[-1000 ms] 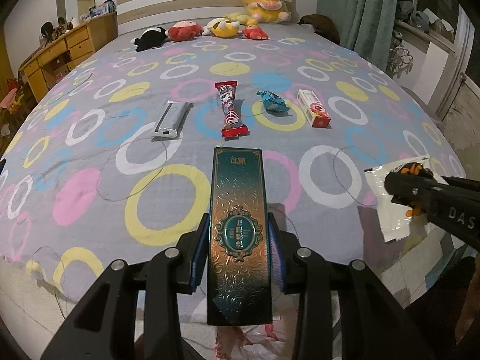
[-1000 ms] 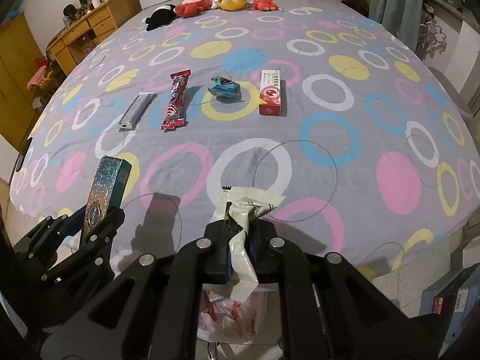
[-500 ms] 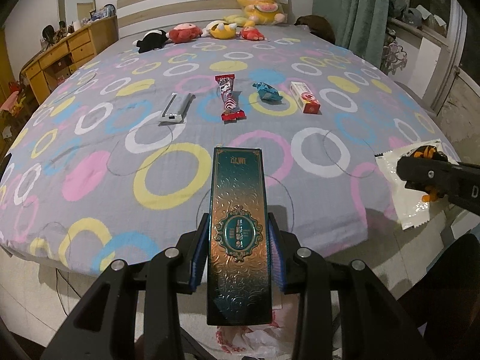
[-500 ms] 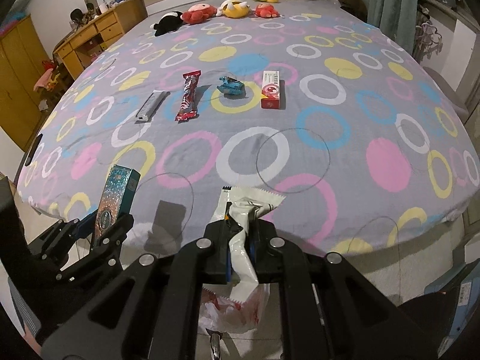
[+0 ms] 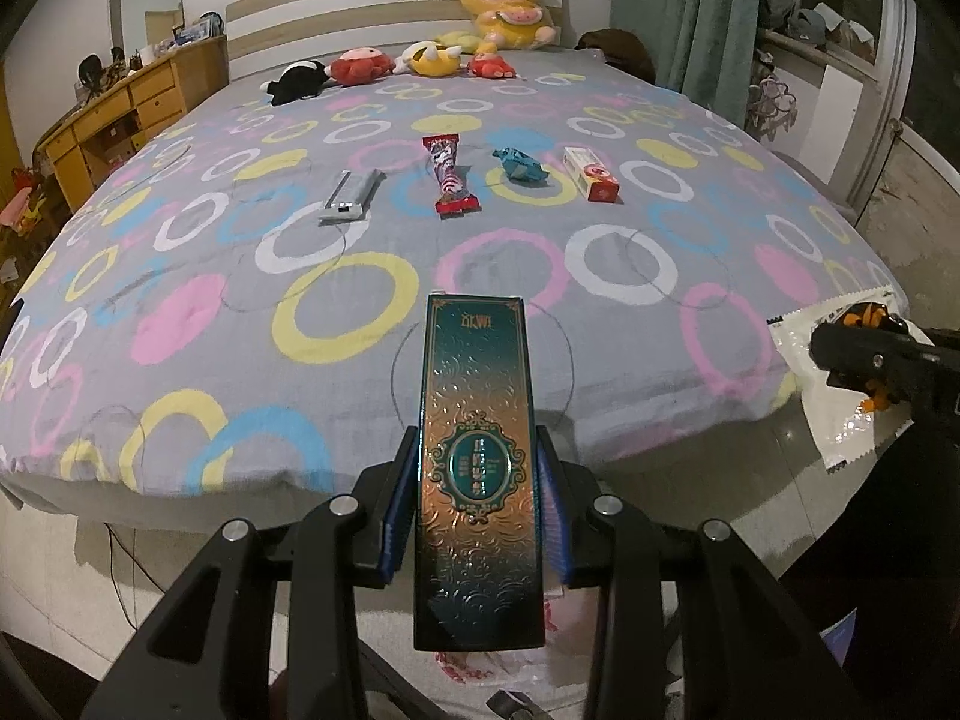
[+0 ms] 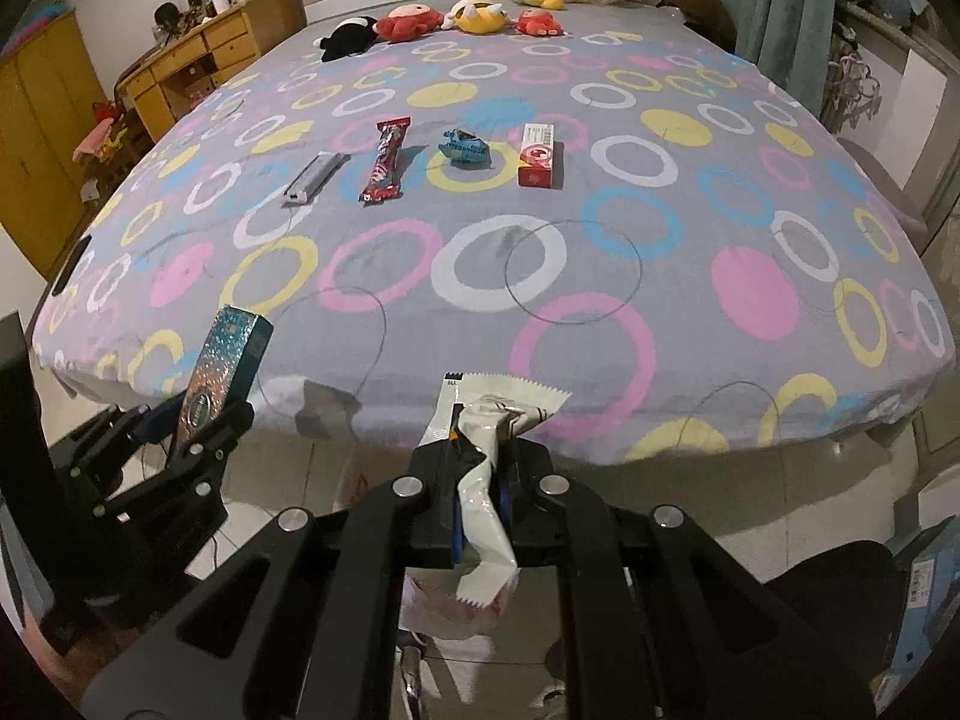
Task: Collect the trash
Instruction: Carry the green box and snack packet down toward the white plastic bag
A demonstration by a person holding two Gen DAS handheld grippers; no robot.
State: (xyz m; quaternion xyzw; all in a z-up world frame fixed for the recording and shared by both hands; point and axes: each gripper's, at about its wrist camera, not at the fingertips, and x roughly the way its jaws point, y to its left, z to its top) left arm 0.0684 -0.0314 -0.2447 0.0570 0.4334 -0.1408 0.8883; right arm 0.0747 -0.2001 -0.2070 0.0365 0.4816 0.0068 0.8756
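Observation:
My left gripper (image 5: 477, 504) is shut on a long teal and gold box (image 5: 477, 450), held off the near edge of the bed; the box also shows in the right wrist view (image 6: 225, 366). My right gripper (image 6: 477, 480) is shut on a white crumpled wrapper (image 6: 486, 438), also seen in the left wrist view (image 5: 840, 384). On the bed lie a silver wrapper (image 5: 351, 195), a red candy wrapper (image 5: 450, 177), a blue crumpled wrapper (image 5: 519, 165) and a red and white box (image 5: 591, 174). A white plastic bag with red print (image 6: 447, 606) hangs below both grippers.
The bed (image 5: 180, 300) has a grey cover with coloured rings. Plush toys (image 5: 420, 57) line the headboard. A wooden dresser (image 5: 114, 126) stands at left, a green curtain (image 5: 702, 24) at right. Tiled floor (image 6: 300, 480) lies under the grippers.
Both grippers have drawn back from the bed and now hang past its near edge over the floor, each still holding its item. The trash on the bed has not moved.

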